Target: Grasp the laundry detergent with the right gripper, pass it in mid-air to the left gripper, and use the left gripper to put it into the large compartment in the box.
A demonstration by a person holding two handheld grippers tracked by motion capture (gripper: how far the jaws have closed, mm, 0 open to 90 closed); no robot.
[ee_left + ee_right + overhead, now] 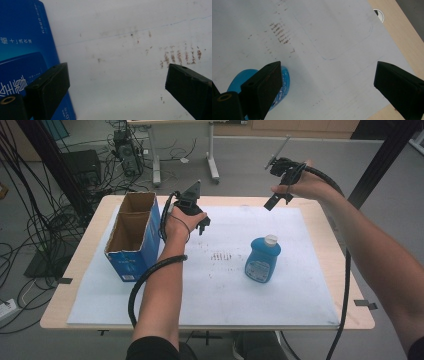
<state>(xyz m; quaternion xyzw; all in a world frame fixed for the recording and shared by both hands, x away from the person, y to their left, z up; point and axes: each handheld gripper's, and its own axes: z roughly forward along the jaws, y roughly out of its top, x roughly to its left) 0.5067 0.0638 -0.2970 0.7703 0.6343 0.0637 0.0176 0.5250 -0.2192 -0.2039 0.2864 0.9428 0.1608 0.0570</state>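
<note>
A blue bottle (262, 259) with a white cap rests on the white mat (300, 285), right of the middle. An open-topped blue cardboard box (132, 237) stands at the mat's left edge. My left gripper (202, 226) hovers just right of the box, and its jaws stand wide apart with nothing between them (117, 82). The box's blue printed side (22, 50) lies beside the left jaw. My right gripper (274, 195) is raised over the far right of the mat, open and empty (327, 85). Part of the bottle (285, 80) shows behind its left jaw.
Brown smudges (222, 256) mark the mat's middle. The wooden table (345, 260) borders the mat, with a round cable hole (379, 15) near its edge. Beyond the table are another desk's legs (212, 160) and tangled cables (30, 220) on the floor.
</note>
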